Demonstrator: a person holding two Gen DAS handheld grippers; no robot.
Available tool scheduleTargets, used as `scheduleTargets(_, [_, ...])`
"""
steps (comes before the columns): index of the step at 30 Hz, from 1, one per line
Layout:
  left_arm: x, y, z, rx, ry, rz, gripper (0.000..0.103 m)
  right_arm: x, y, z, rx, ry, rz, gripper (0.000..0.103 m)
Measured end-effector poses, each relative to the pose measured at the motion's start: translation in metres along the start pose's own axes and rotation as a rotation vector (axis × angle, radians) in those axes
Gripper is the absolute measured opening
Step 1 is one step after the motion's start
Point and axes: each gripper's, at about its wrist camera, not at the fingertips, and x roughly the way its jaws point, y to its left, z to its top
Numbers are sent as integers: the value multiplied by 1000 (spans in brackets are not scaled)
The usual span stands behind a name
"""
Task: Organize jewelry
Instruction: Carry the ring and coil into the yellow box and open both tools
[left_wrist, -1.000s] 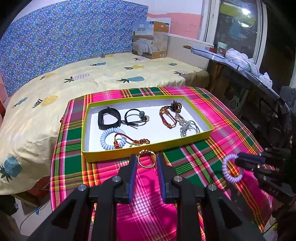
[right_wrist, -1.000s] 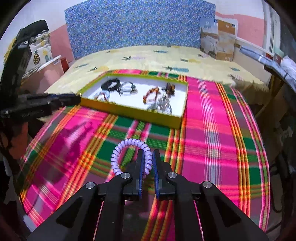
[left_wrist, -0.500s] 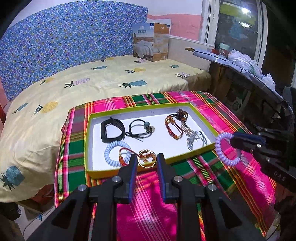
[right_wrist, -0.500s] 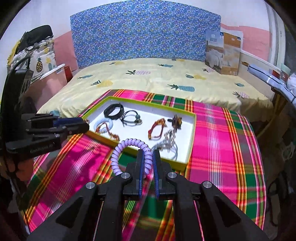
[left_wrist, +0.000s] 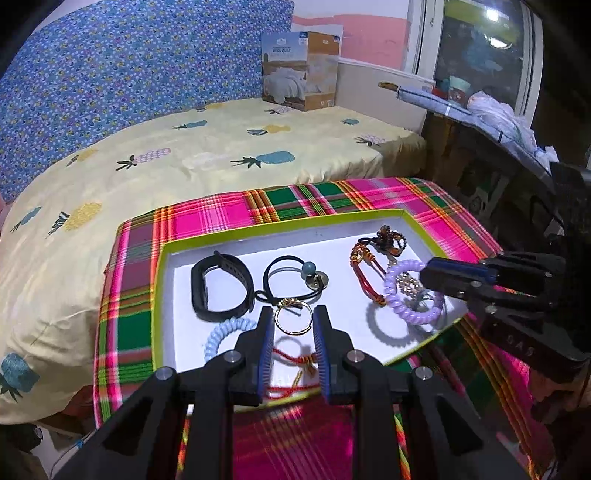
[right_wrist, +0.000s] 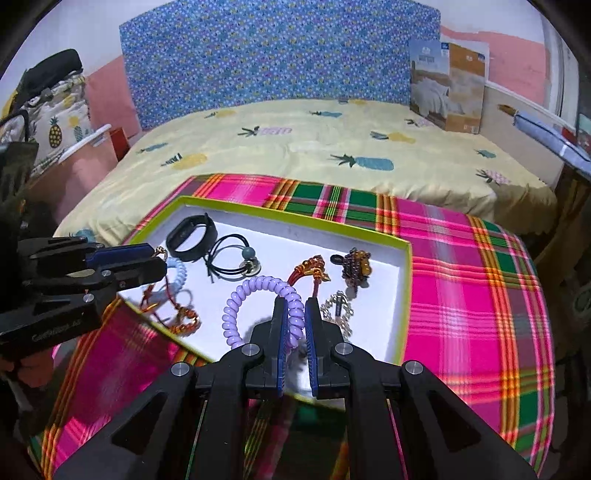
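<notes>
Two rings hang over the tray (left_wrist: 159, 295): your left hand-held gripper (left_wrist: 293, 325) clasps the gold ring (left_wrist: 293, 319) above its near edge. Rightward view: your right hand-held gripper (right_wrist: 294, 317) pinches the lilac coil (right_wrist: 251, 295) above the tray's near-right corner.

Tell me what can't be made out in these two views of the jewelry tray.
- Left wrist view: the red cord bracelet is partly hidden behind the left tool.
- Left wrist view: the silver chain is mostly covered by the purple coil band.
- Right wrist view: the tray has its near rim hidden behind the right tool.
</notes>
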Motion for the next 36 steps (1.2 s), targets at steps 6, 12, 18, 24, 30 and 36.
scheduleTargets(6, [20,1,0,23,40,-5,22,24,2,2,-11,40,0,9])
scheduleTargets(12, [33,0,-2,31,72,-15,23,36,2,-1,-24,75,-5,9])
scheduleTargets(18, [43,0,-5,29,109,-17,23,40,1,0,-19,89,1,9])
scheduleTargets(24, [43,-3,-5,45,113,-9,23,40,0,0,-19,99,-15,10])
scheduleTargets(30, [40,-5,-4,51,110,-14,23,33,-1,1,-12,84,-17,15])
scheduleTargets(36, [29,-5,-5,38,95,-14,23,19,2,3,-2,63,-19,15])
